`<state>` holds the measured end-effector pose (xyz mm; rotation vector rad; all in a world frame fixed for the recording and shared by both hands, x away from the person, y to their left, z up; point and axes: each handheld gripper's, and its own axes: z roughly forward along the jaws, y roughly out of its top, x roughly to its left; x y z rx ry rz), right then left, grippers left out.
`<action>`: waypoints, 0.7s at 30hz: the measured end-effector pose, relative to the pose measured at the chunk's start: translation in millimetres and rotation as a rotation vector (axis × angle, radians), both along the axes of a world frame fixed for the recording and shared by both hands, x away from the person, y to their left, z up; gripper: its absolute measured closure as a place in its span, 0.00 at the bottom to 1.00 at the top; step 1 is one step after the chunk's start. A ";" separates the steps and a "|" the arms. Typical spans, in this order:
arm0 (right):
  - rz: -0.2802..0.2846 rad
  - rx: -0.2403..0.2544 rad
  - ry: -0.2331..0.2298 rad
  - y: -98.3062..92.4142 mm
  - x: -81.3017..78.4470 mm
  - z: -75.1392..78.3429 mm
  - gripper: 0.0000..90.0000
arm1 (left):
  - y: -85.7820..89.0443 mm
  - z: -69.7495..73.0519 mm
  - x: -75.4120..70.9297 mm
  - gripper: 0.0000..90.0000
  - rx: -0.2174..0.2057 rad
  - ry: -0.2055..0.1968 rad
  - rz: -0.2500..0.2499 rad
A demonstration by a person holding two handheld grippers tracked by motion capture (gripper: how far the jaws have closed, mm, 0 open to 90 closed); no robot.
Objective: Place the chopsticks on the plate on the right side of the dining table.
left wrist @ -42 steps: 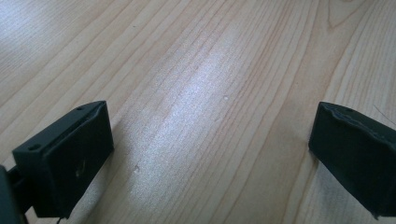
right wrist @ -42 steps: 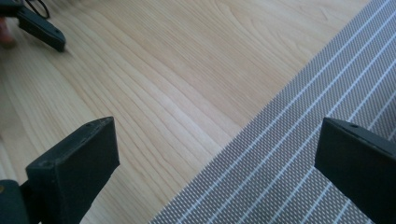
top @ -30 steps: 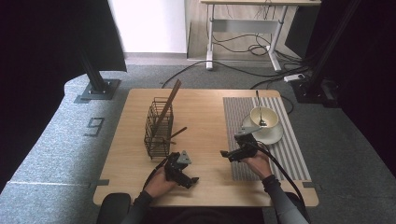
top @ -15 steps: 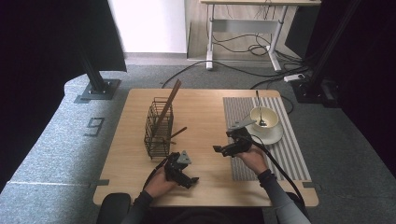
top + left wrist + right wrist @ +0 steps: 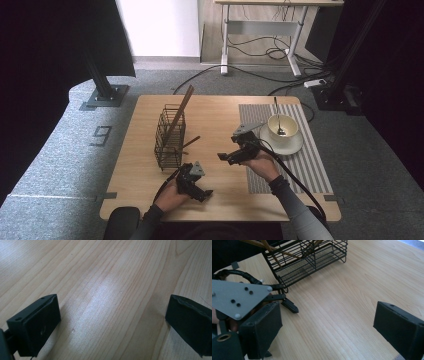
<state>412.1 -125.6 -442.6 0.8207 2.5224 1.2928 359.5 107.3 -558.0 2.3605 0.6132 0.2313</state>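
Jaws of right hand-held gripper [image 5: 223, 157] apart, empty

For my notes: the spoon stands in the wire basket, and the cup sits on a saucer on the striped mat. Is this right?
Not quite. The high view shows the spoon standing in the cup, not in the wire basket. The cup does sit on a saucer on the striped mat.

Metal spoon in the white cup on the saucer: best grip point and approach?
Grip the thin metal spoon by its handle above the rim of the white ceramic cup. The bowl end sits inside the cup and the handle leans up toward the table's far edge. Probably best to come from above with the right hand-held gripper, whose jaws are open and empty, set across the handle.
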 end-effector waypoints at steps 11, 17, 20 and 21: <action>0.057 0.016 0.004 20.4 -0.3 14.1 0.09 | -0.1 0.1 -0.1 0.00 -0.001 0.001 0.001; 0.095 0.029 -0.004 37.7 -0.7 27.3 0.10 | -0.1 0.1 -0.1 0.00 -0.001 0.001 0.001; 0.106 0.032 -0.009 46.2 -0.6 32.5 0.13 | -0.1 0.0 -0.1 0.00 -0.002 0.002 0.001; 0.114 0.034 -0.011 48.9 -0.6 34.2 0.15 | -0.1 -0.1 0.0 0.00 -0.002 0.002 0.000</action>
